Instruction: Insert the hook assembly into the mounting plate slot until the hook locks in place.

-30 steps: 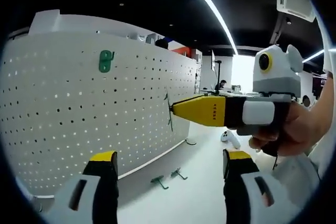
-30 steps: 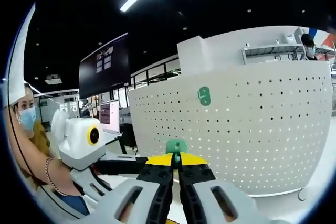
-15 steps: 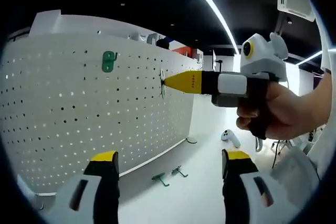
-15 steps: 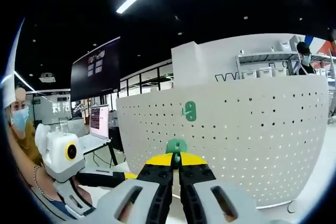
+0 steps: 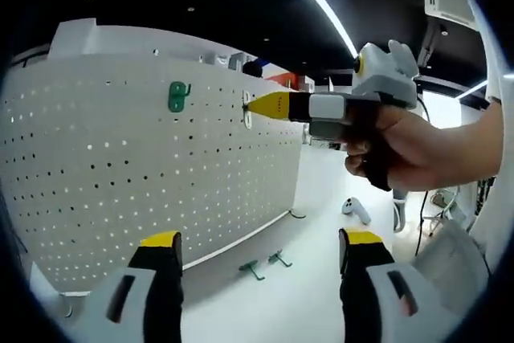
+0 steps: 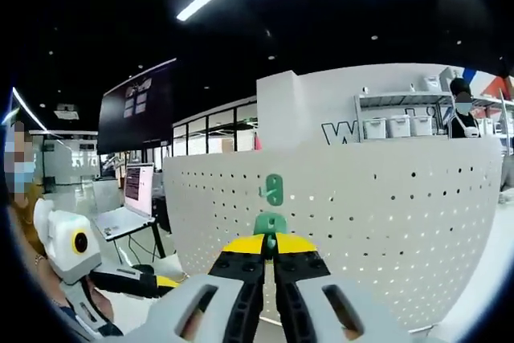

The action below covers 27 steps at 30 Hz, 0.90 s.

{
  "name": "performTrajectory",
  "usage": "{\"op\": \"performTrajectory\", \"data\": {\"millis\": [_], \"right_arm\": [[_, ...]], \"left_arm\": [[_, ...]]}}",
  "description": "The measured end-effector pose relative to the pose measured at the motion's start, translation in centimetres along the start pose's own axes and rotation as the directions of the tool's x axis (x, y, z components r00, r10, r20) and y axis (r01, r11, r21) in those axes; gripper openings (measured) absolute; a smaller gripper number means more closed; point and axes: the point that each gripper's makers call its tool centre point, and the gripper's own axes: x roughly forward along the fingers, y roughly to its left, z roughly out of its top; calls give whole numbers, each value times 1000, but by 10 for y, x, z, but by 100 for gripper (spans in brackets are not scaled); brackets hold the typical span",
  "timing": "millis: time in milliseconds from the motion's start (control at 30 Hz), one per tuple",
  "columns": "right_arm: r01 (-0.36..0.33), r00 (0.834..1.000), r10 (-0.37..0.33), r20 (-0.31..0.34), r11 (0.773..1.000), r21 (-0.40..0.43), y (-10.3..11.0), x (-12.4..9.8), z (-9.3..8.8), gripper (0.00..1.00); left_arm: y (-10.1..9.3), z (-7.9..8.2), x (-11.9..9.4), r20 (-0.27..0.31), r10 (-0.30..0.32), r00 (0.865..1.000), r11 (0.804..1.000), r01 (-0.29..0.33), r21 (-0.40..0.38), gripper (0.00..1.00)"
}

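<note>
The white pegboard (image 5: pixel 144 166) stands upright on the worktop (image 5: pixel 289 295), open surface at its foot. The right gripper (image 5: pixel 255 105), jaws closed on a green hook (image 6: pixel 271 223), presses it against the pegboard, beside an already hung hook (image 5: pixel 177 95). The left gripper (image 5: pixel 257 295) hangs back, jaws wide apart and empty.

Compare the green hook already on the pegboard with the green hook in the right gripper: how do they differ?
The mounted hook hangs on the pegboard with no gripper touching it; the held hook is clamped by the right gripper, its tip at the board. The mounted hook sits higher on the board. Both are green.
</note>
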Motion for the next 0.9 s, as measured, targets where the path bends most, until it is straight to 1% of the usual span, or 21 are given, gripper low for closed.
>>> {"op": "performTrajectory", "data": {"millis": [200, 500, 900], "right_arm": [[6, 1000, -6, 10, 1000, -19, -7, 9, 7, 0], [42, 999, -39, 37, 996, -76, -20, 20, 17, 0], [76, 996, -72, 48, 994, -82, -33, 32, 20, 1]], "left_arm": [[0, -1, -5, 0, 8, 1000, 1000, -8, -3, 82], [1, -8, -17, -4, 22, 1000, 1000, -22, -12, 82], [-4, -14, -28, -5, 36, 999, 999, -37, -29, 82]]}}
